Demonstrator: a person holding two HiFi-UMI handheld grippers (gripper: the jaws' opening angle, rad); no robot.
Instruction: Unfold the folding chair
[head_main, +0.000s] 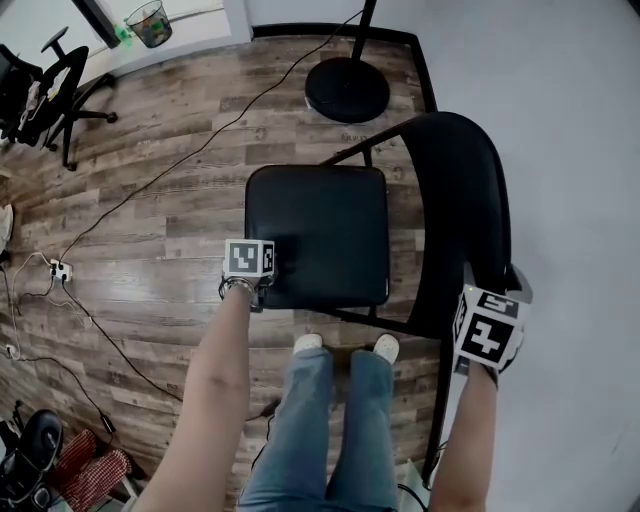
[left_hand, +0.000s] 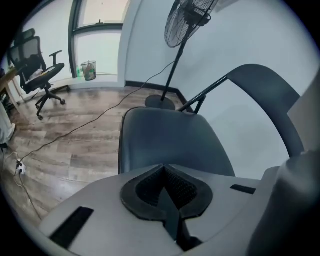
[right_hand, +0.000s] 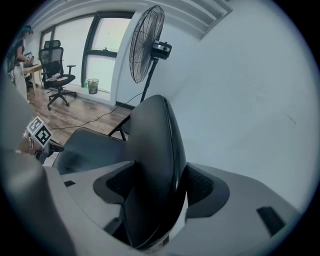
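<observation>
**Wood floor by a white wall: folding chair stands open**

Wood floor (head_main: 170, 230) fills most of the head view, with a white wall (head_main: 570, 150) along the 3 o'clock side. Folding chair (head_main: 400, 220) stands at centre frame, hard by that wall. Its black seat (head_main: 318, 235) is down and looks level. The curved black backrest (head_main: 465, 200) rises at 3 o'clock of the seat.

Left gripper (left_hand: 164, 169): fingers pressed together, nothing between them. In the head view it sits over the seat's 7 o'clock corner. Whether it touches the seat I cannot tell.

Right gripper (right_hand: 157, 185): fingers about half spread and clamped on the backrest, one pad on each face. The grip is at the 5 o'clock end of the backrest in the head view.

Surroundings, head view:
- Fan, round black base (head_main: 347, 88), at 12 o'clock of the seat, near the chair but apart from it.
- Office chair (head_main: 45, 90) at 10 o'clock, well apart.
- Bin (head_main: 150, 22) at 11 o'clock, against the far window.
- Thin cable (head_main: 180, 165) running across the boards from 8 o'clock up toward 1 o'clock.
- Person's white shoes (head_main: 345, 347) at 6 o'clock, just beside the seat's near edge.
</observation>
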